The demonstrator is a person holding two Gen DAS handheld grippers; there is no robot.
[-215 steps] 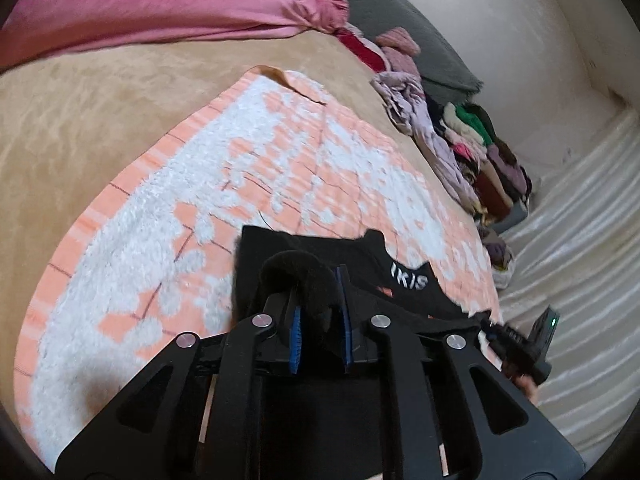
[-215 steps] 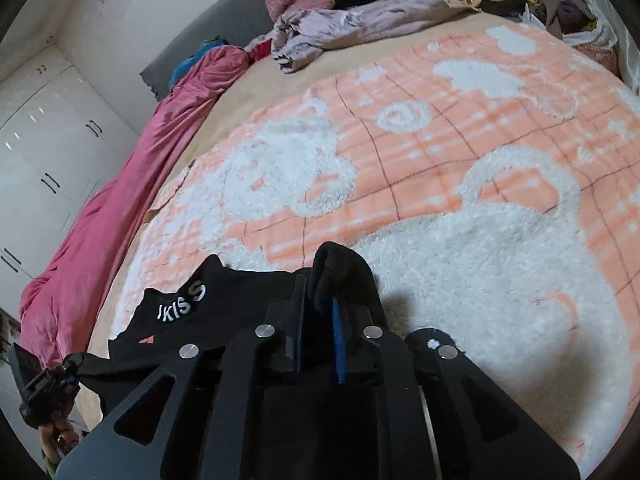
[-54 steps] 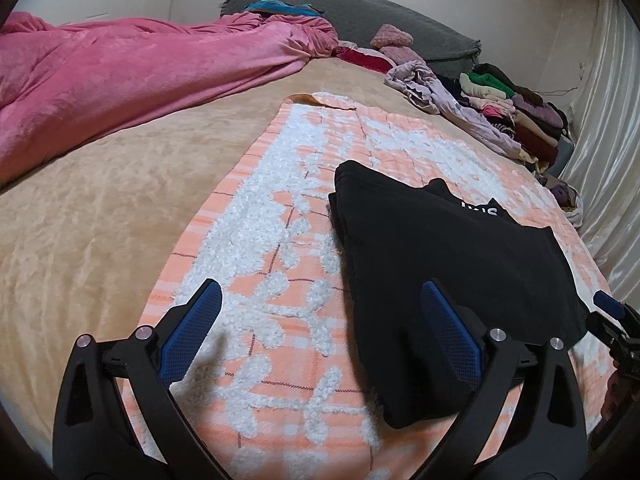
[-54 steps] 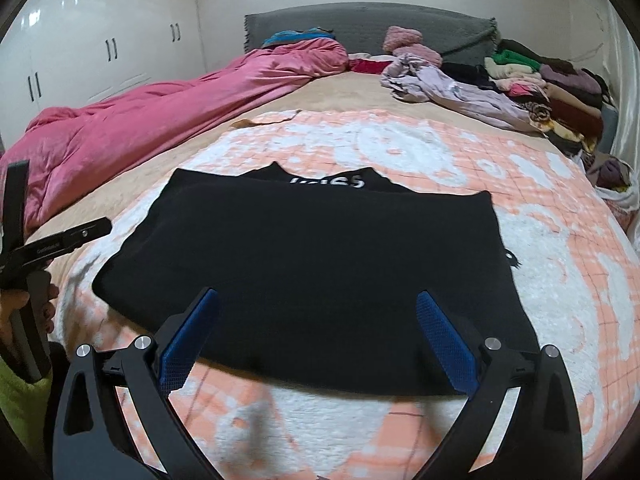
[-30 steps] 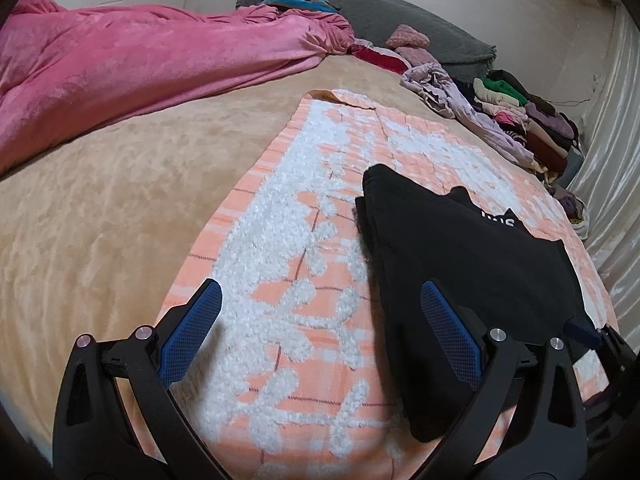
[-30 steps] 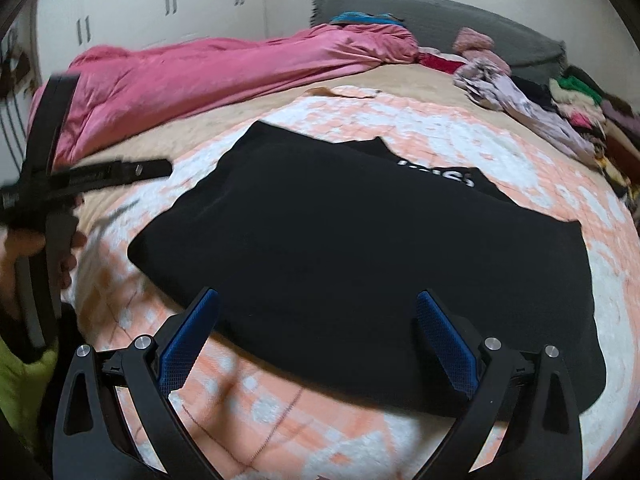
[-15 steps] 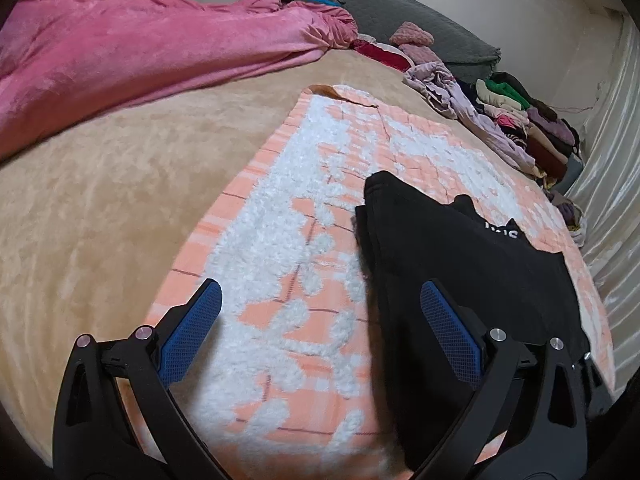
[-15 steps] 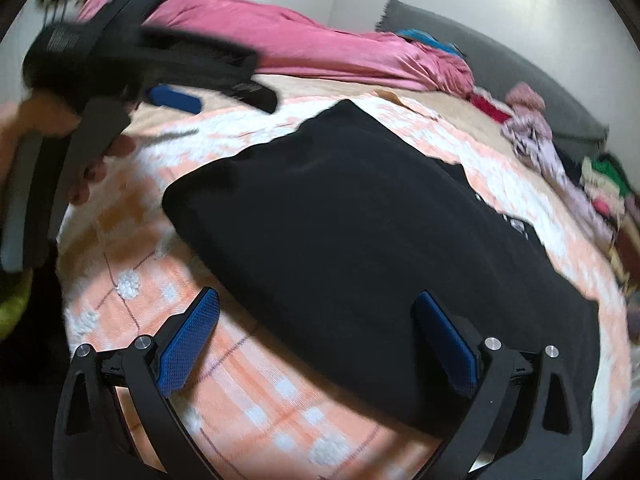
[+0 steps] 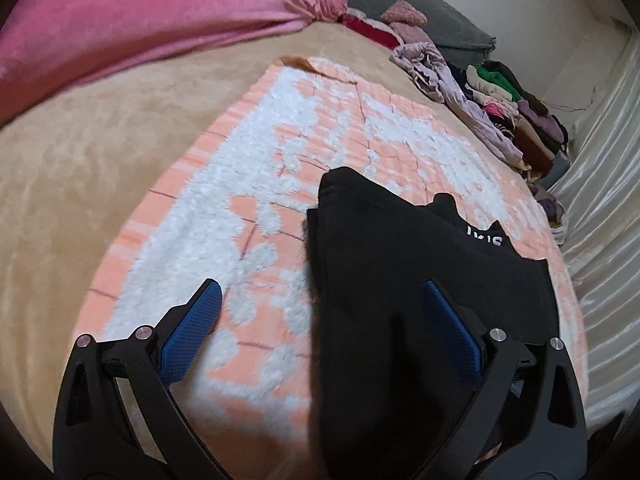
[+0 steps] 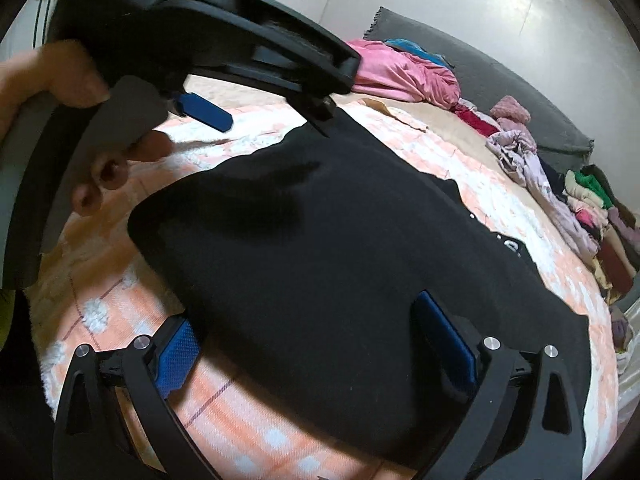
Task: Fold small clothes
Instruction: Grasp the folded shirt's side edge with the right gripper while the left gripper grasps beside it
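A black garment (image 9: 404, 280) with white lettering lies flat, folded over once, on an orange-and-white fuzzy blanket (image 9: 280, 152). It also fills the right wrist view (image 10: 340, 248). My left gripper (image 9: 320, 328) is open and empty, low over the garment's left edge. My right gripper (image 10: 316, 344) is open and empty, low over the garment's near edge. The left gripper also shows in the right wrist view (image 10: 264, 92), held by a hand over the garment's far left corner.
The blanket lies on a tan bed cover (image 9: 80, 152). A pink duvet (image 9: 140, 24) is bunched at the far left. A pile of mixed clothes (image 9: 500, 96) lines the far right edge, next to a white curtain (image 9: 600, 184).
Both grippers have let go of the garment and opened since 7 seconds ago. Over the last second both have dropped closer to it, the right swinging toward the left gripper's side.
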